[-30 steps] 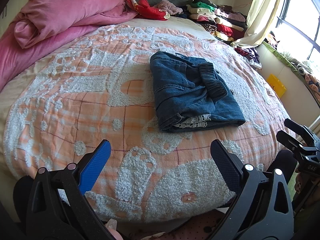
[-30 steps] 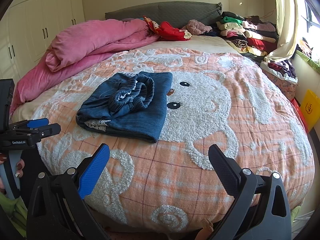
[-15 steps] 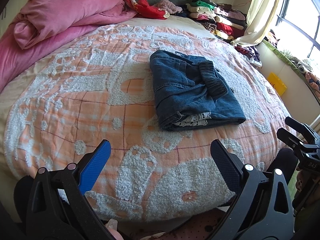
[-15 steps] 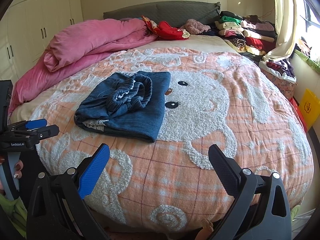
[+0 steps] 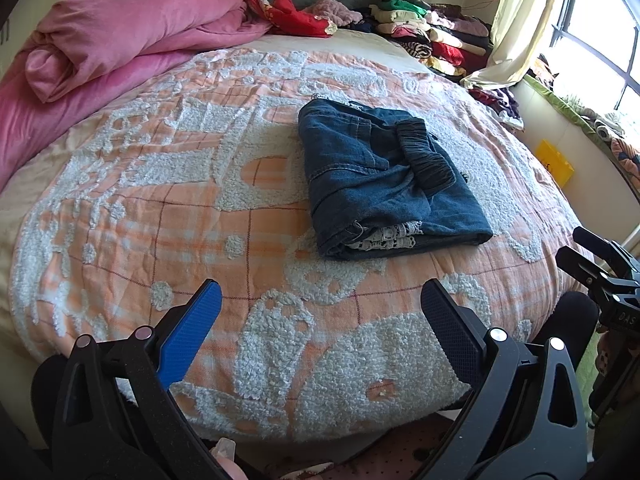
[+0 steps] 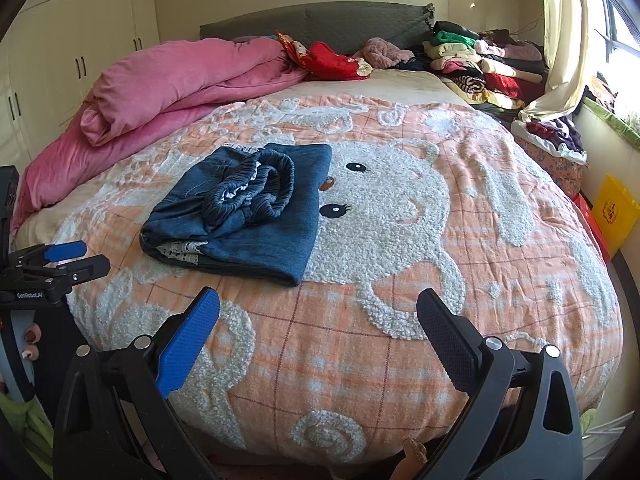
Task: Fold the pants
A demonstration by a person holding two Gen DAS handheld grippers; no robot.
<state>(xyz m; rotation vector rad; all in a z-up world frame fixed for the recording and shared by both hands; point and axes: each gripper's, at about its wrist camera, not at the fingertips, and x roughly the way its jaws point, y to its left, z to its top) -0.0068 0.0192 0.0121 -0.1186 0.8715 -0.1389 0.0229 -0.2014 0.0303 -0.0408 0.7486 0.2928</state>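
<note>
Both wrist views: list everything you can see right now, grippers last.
Folded pants: one, dark blue denim, elastic waistband on top, middle of the bed.
Bedspread: one, orange plaid with white fleecy bear, covering the bed.
Duvet: one, pink, bunched along the far left side.
Headboard: one, grey, far end.
Clothes stack: one pile, mixed colours, far right corner.
Red garment: one, by the headboard.
Curtain: one, cream, right by the window.
Yellow box: one, on the floor at right.
Wardrobe: cream doors, left wall.
Left gripper: open, empty, at the near bed edge.
Right gripper: open, empty, beside it.
</note>
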